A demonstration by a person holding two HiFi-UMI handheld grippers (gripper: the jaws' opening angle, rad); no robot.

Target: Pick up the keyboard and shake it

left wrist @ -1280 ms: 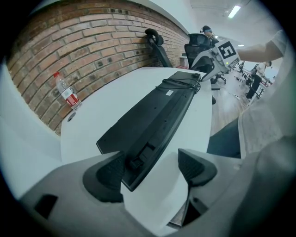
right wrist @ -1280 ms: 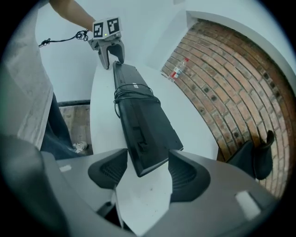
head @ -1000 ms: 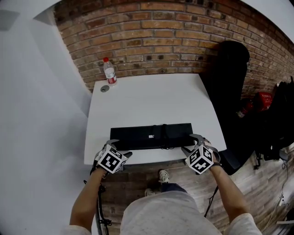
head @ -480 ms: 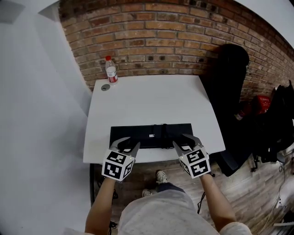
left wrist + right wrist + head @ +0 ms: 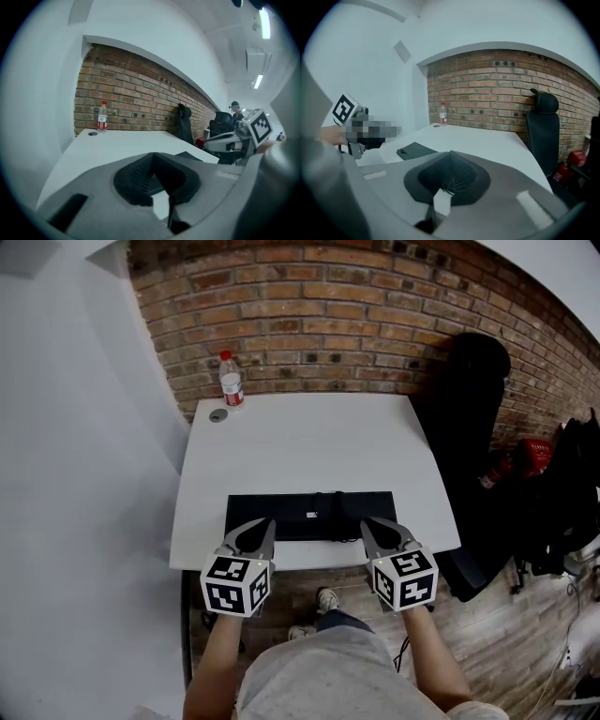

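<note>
Since the keyboard (image 5: 309, 517) lies flat on the desk (image 5: 309, 442) close to the front edge, long axis running left-right, the approach is from its near long side. The left claw (image 5: 255, 529) sits at the left part and the right claw (image 5: 373, 526) at the right part, about equally near. Both claws are clenched, pads together, nothing gripped that I can see. In each gripper view the keyboard sits ahead and inward, not in the bite. My read: pickup not begun. Both need to spread and go forward onto that near edge together, or it'll tip.
</note>
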